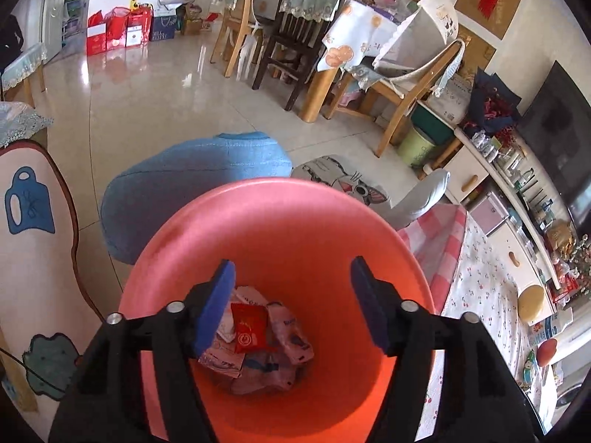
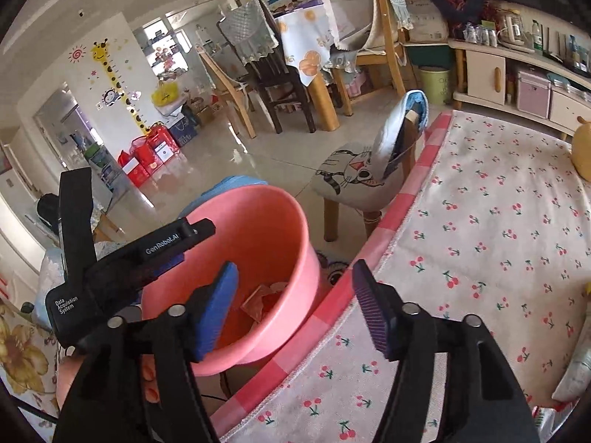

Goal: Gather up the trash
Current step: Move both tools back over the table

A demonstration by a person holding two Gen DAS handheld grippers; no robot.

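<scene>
Right now both tongs gape wide and hold nothing: the left tongs (image 1: 291, 302) hover over the pink bin (image 1: 258, 221), where the trash (image 1: 258, 339) lies at the bottom. Swinging low could clip the rim and tip it; the right tongs (image 2: 293, 308) have room over the cherry-print cloth (image 2: 480, 240)

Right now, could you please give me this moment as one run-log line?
left tool: open, empty, above pink bin | right tool: open, empty, beside bin | bin: red packet, crumpled wrappers
</scene>
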